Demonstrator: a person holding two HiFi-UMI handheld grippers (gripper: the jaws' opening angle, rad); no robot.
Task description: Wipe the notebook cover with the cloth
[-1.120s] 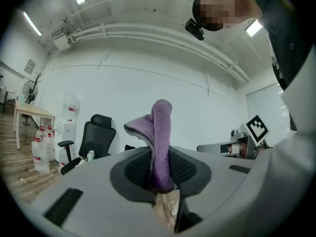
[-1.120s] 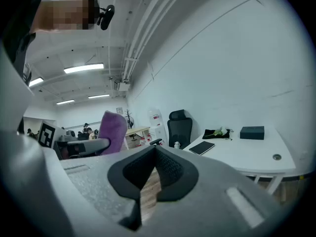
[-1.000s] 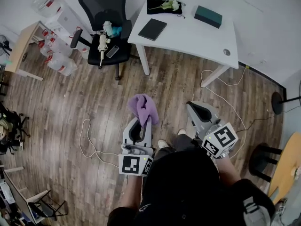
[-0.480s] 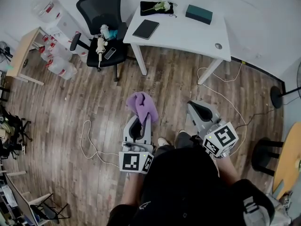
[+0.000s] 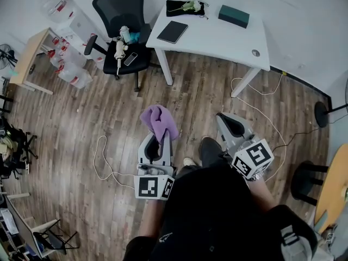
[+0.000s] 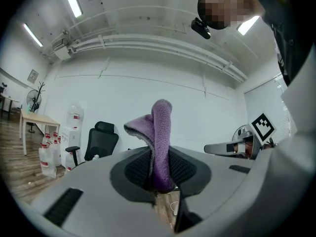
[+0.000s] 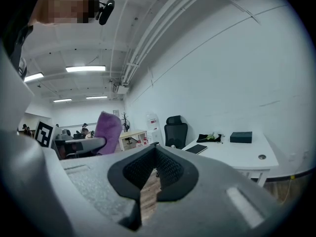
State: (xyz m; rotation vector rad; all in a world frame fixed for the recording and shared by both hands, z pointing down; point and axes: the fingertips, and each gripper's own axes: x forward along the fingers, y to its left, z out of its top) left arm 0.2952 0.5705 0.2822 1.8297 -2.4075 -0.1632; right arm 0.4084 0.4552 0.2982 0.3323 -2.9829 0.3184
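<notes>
The dark notebook (image 5: 172, 31) lies flat on the white table (image 5: 217, 39), far ahead of both grippers; the right gripper view shows this notebook (image 7: 199, 148) too. My left gripper (image 5: 161, 140) is shut on a purple cloth (image 5: 157, 121), which sticks up out of the jaws and flops over. In the left gripper view the cloth (image 6: 160, 142) stands pinched in that gripper (image 6: 159, 181). My right gripper (image 5: 228, 123) is held beside it over the wooden floor, its jaws shut with nothing in them (image 7: 155, 174).
A black office chair (image 5: 122, 15) carrying small items stands left of the table. On the table are a green box (image 5: 234, 16) and a black pouch with flowers (image 5: 186, 7). Water bottles (image 5: 70, 64) and a wooden side table (image 5: 27, 56) stand at left. Cables (image 5: 103, 162) lie on the floor.
The left gripper with the cloth has shifted slightly left. A dark shoe has come forward between the grippers. Both grippers' states are unchanged.
</notes>
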